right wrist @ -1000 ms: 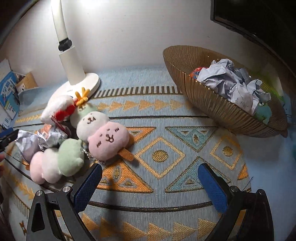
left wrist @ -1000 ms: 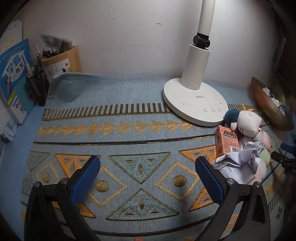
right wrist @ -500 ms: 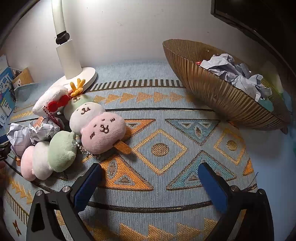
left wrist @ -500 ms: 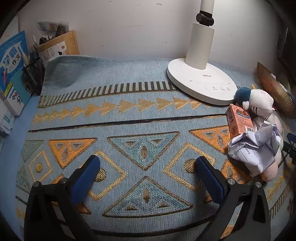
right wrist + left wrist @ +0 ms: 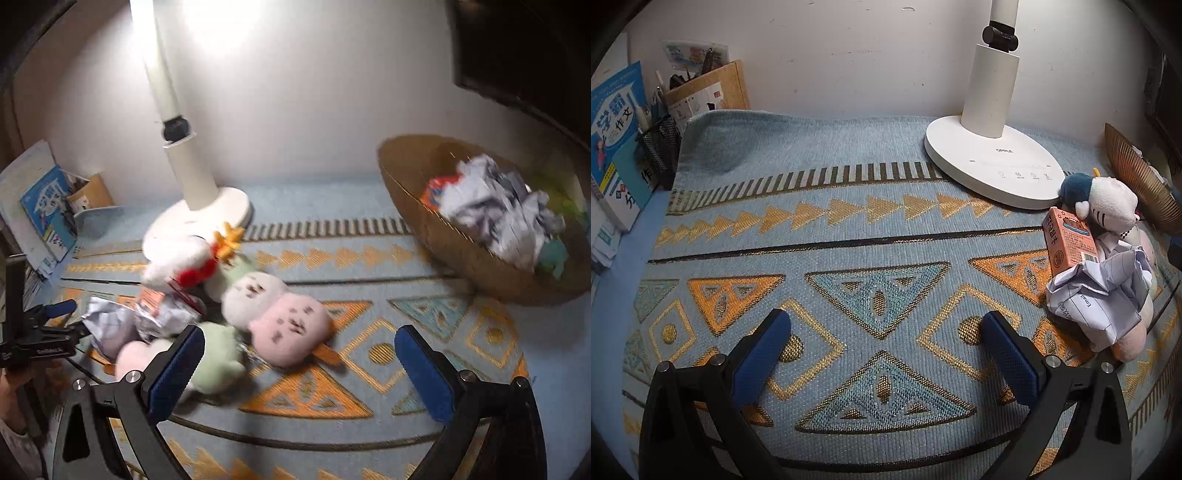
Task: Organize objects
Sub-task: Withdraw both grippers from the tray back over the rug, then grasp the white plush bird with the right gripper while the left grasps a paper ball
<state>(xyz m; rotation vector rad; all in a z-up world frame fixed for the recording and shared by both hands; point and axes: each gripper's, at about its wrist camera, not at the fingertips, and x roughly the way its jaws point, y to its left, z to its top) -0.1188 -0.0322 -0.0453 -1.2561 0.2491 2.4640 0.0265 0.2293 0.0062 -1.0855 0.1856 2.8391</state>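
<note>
A pile lies on the patterned mat: an orange carton (image 5: 1070,240), crumpled paper (image 5: 1099,295) and a white plush with a blue head (image 5: 1102,201). In the right wrist view, which is blurred, the same pile shows a pink plush on a stick (image 5: 290,330), a white plush (image 5: 255,295), a green plush (image 5: 218,354) and the crumpled paper (image 5: 110,321). My left gripper (image 5: 886,345) hangs open over bare mat, left of the pile. My right gripper (image 5: 299,356) is open too, just in front of the pink plush. The left gripper (image 5: 55,317) also appears at that view's left edge.
A white desk lamp (image 5: 993,147) stands at the back. A brown ribbed basket (image 5: 461,247) at the right holds crumpled paper and wrappers. Books (image 5: 617,140), a mesh pen holder (image 5: 661,147) and a cardboard box (image 5: 709,92) crowd the back left corner.
The left gripper has drifted closer to the pile, which now looks larger. The right wrist view has swung upward and blurred; the basket sits lower and farther right. Both grippers stay open.
</note>
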